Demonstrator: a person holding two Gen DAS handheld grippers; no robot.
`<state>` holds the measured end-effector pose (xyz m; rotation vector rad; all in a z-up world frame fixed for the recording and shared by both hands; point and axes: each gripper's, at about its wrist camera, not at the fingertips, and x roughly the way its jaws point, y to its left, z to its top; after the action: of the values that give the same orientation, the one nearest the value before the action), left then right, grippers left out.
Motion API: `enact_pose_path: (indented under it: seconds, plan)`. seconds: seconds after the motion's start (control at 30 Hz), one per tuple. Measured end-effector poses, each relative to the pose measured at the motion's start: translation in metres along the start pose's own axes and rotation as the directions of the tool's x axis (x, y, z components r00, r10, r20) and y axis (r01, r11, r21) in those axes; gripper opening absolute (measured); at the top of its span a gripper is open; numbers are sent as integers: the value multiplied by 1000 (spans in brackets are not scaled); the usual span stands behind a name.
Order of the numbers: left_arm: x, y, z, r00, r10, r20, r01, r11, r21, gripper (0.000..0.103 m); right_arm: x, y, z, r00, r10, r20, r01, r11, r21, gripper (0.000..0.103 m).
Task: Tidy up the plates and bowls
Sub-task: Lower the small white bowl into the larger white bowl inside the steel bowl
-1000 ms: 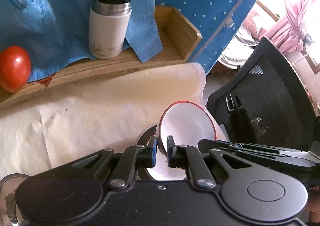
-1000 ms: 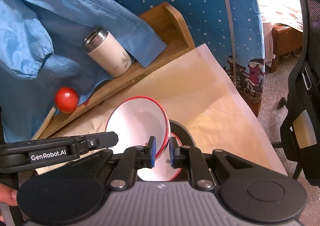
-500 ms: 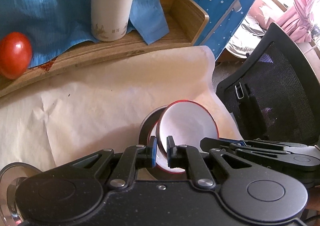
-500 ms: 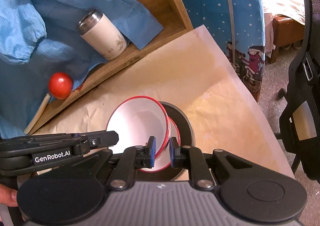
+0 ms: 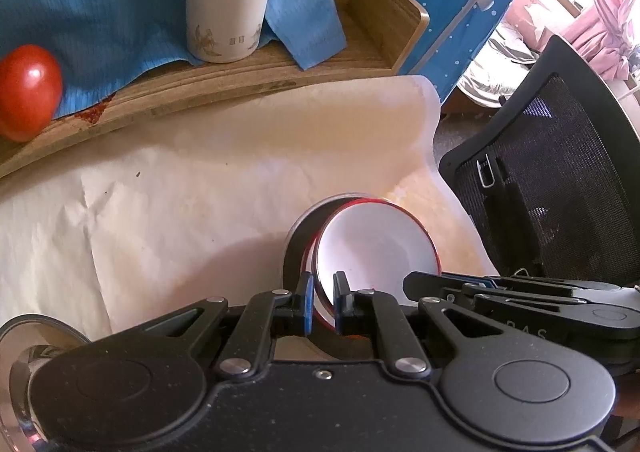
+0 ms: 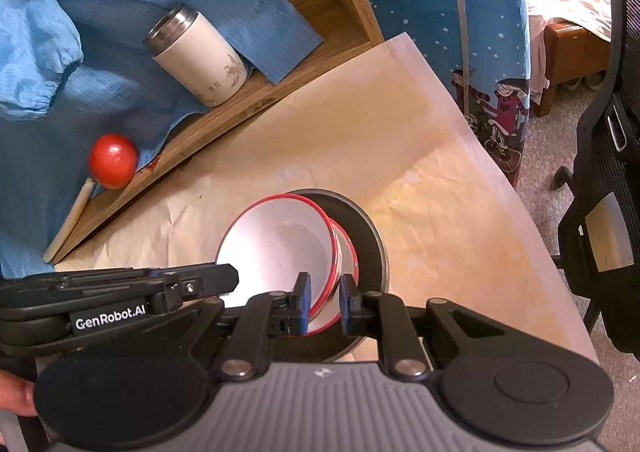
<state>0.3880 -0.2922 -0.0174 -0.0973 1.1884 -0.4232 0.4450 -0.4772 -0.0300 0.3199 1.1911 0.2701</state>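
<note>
A white bowl with a red rim [image 5: 374,244] [image 6: 280,248] is held tilted just above a second red-rimmed bowl [image 6: 347,252] that sits in a dark round plate [image 6: 366,228] [image 5: 298,228] on the paper. My left gripper [image 5: 321,302] is shut on the bowl's near rim. My right gripper [image 6: 325,302] is shut on the opposite rim of the same bowl. A shiny metal dish [image 5: 24,356] shows at the lower left of the left wrist view.
A wooden tray [image 5: 384,24] at the back holds a white thermos cup [image 5: 230,0] [image 6: 200,60], a red tomato [image 5: 26,92] [image 6: 113,160] and blue cloth [image 5: 100,0]. A black mesh chair [image 5: 560,180] stands at the table's right edge.
Both grippers have lowered the tilted bowl toward the bowl and plate below. The views have dropped closer to the table.
</note>
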Motion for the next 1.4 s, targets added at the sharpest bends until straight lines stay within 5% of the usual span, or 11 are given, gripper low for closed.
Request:
enact_pose_path:
  seconds: [1.4]
  plan:
    - [12,1,2,999,10,-33,-10,1000,2,10,9,1,-1,999,-29,-23,30,999,13,19]
